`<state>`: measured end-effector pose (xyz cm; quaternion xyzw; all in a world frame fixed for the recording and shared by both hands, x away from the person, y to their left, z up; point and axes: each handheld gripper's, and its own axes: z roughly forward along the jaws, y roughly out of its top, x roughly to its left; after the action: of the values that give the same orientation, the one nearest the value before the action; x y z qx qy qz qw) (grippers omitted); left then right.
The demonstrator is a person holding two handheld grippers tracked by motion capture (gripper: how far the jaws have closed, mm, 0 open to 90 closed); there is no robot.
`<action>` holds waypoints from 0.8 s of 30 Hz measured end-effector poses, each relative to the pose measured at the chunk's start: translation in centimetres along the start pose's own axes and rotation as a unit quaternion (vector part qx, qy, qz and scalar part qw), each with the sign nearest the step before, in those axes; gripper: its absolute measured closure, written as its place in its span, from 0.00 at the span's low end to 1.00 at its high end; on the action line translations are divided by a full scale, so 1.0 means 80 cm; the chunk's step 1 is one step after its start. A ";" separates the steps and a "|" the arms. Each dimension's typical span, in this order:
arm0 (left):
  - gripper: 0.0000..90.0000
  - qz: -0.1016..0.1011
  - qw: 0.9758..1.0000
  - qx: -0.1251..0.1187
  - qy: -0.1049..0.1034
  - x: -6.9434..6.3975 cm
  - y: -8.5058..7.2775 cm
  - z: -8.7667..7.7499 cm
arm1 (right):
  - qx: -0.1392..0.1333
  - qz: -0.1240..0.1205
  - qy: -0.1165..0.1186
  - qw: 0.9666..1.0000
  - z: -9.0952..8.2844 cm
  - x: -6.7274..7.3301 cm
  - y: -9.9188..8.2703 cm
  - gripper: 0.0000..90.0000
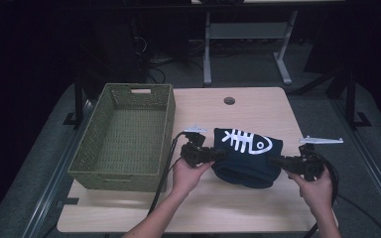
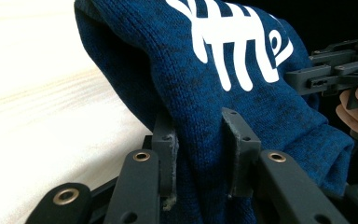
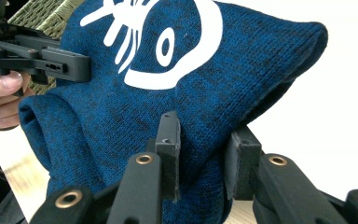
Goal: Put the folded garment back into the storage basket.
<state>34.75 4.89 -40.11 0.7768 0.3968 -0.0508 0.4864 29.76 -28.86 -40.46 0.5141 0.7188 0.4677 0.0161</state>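
The wooden table [image 1: 258, 106] (pale, light-grained) bears a green wicker basket [image 1: 124, 136].

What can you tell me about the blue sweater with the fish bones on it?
The sweater is dark blue knit flecked with black, with a white fish skeleton printed on top. It is folded into a thick bundle over the wooden table, right of the green woven basket. The left claw pinches one end and the right claw pinches the other, so its middle sags between them.
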 end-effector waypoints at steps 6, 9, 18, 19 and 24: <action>0.77 -0.001 1.000 -0.004 -0.005 -0.002 0.008 -0.011 | -0.004 -0.006 0.002 1.000 -0.007 0.009 0.009 0.78; 0.77 0.002 1.000 -0.004 -0.006 -0.004 0.012 -0.017 | -0.002 -0.010 0.001 1.000 -0.010 0.015 0.015 0.78; 0.77 0.004 1.000 -0.008 -0.006 -0.009 0.022 -0.037 | -0.006 -0.017 0.009 1.000 -0.014 0.028 0.030 0.78; 0.77 0.003 1.000 -0.009 -0.007 -0.009 0.024 -0.039 | -0.007 -0.018 0.010 1.000 -0.014 0.029 0.031 0.78; 0.77 0.006 1.000 -0.013 -0.006 -0.009 0.029 -0.050 | -0.010 -0.020 0.014 1.000 -0.015 0.036 0.039 0.78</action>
<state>34.54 7.16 -36.03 0.7725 0.3897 -0.0473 0.4992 30.04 -27.36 -36.29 0.4929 0.7244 0.4815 0.0198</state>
